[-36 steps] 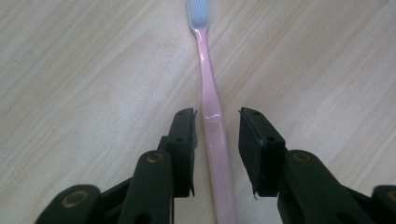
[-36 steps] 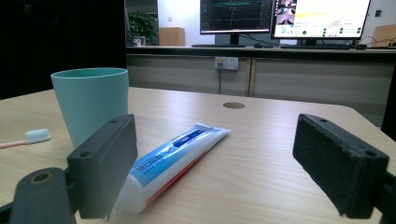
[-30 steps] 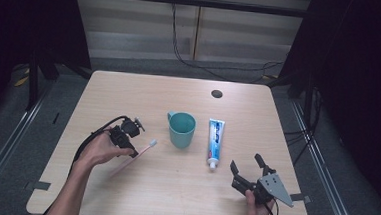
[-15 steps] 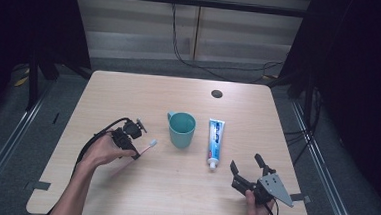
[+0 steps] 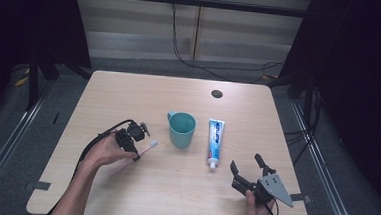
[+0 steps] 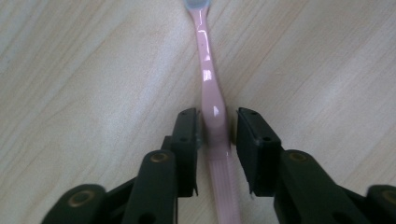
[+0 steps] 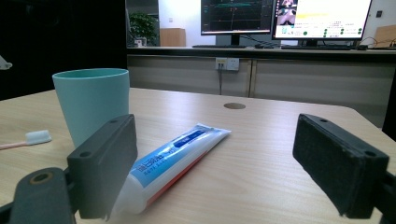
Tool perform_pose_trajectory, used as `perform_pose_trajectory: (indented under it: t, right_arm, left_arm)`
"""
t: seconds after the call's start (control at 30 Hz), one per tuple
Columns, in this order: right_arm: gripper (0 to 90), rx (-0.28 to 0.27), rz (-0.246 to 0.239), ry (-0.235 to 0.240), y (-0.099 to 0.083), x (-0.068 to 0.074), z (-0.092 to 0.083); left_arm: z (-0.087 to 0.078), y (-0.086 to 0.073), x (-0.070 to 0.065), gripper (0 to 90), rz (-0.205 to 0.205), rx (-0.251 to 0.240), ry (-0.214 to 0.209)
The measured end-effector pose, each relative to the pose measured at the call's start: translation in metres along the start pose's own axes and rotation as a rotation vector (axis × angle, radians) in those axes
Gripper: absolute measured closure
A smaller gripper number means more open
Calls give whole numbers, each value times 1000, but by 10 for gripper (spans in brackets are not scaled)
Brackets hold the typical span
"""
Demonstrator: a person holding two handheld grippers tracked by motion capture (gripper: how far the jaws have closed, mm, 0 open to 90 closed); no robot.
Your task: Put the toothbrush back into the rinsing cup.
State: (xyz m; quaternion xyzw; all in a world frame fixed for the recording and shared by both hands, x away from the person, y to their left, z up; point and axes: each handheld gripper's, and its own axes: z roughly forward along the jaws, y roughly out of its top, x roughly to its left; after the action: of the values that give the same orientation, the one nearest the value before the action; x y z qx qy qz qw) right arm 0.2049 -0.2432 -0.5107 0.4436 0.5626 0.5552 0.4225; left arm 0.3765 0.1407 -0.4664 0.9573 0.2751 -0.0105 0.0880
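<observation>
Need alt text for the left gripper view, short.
A pink toothbrush lies on a pale wood table, its handle between the left tongs, whose black jaws straddle it with slight gaps. The bristle end runs off the top edge.

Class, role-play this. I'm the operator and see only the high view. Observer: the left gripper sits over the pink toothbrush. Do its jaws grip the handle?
Observer: Not firmly. In the left gripper view, the left gripper straddles the toothbrush. Its jaws have just been opening, and a gap shows on one side of the handle.
Operator: And the right gripper?
Observer: In the right gripper view, the right gripper stands wide open. The toothpaste lies ahead with its cap end toward the jaws, untouched.
</observation>
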Motion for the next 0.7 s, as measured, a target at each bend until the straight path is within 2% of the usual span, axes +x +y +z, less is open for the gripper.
perform_pose_trajectory:
  t: [0.2,0.37,0.4,0.53,0.7]
  right_arm:
    - [131,0,0,0,0,0,0]
    - [131,1,-1,-2,0,0,0]
    - [131,2,0,-2,0,0,0]
    - [131,1,-1,0,0,0,0]
    - [131,3,-2,0,0,0,0]
  left_arm:
    - [0,0,0,742,12,3,22]
    - [0,-1,-1,785,19,-7,19]
    - [0,0,-2,786,28,-2,23]
    - [0,0,-1,788,25,3,19]
    - [-1,-1,2,788,18,-10,11]
